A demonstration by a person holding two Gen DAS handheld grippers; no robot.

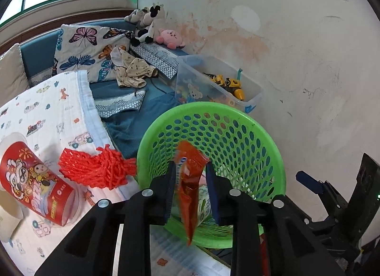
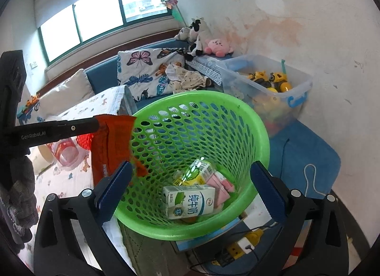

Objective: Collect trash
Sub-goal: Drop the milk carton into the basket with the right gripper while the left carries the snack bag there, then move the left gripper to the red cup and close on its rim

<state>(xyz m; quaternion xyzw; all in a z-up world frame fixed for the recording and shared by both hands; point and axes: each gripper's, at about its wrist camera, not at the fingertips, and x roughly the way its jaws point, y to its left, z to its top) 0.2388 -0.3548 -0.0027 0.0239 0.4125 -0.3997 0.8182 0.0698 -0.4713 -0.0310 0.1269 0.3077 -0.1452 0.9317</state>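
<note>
Your left gripper (image 1: 190, 169) has its fingers a little apart, with the orange wrapper (image 1: 190, 181) between them; whether the pads press on it you cannot tell. The wrapper hangs with its long axis nearly vertical over the near rim of the green basket (image 1: 261, 128). Only the right wrist view shows the basket's bottom: a milk carton (image 2: 187, 201) and other small packs lie there. Your right gripper (image 2: 190, 185) stands wide around the basket, holding nothing. On the bed quilt (image 1: 47, 109), left of the basket, lie a red net (image 1: 95, 169) and a red cup (image 1: 30, 181).
</note>
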